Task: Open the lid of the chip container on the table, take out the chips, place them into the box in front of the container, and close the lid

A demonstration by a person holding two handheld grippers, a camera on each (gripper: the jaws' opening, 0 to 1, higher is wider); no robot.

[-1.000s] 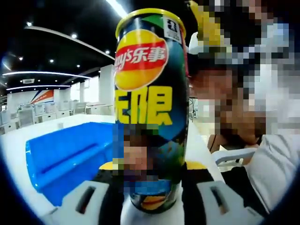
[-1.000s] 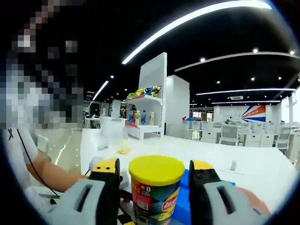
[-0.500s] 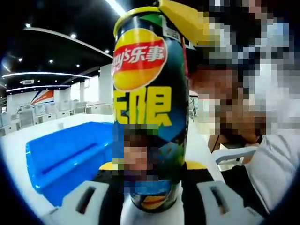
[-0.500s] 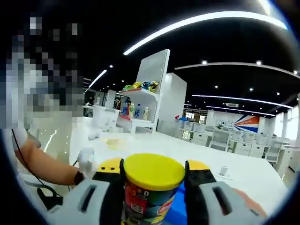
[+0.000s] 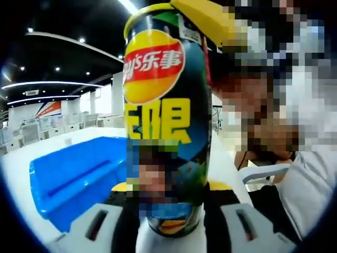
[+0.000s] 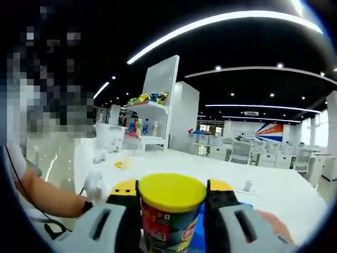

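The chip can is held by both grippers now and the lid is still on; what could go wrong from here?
1. The left gripper clamps the chip can low on its body, so prying at the top may tilt the can.
2. The right gripper has its jaws around the yellow lid; a hard squeeze could crush the rim or chips, and a weak grip could slip.
3. A sudden release could jolt chips onto the white table rather than the blue box.

The tall dark chip can stands upright on the white table, its yellow lid still on, with the blue box just beside it.
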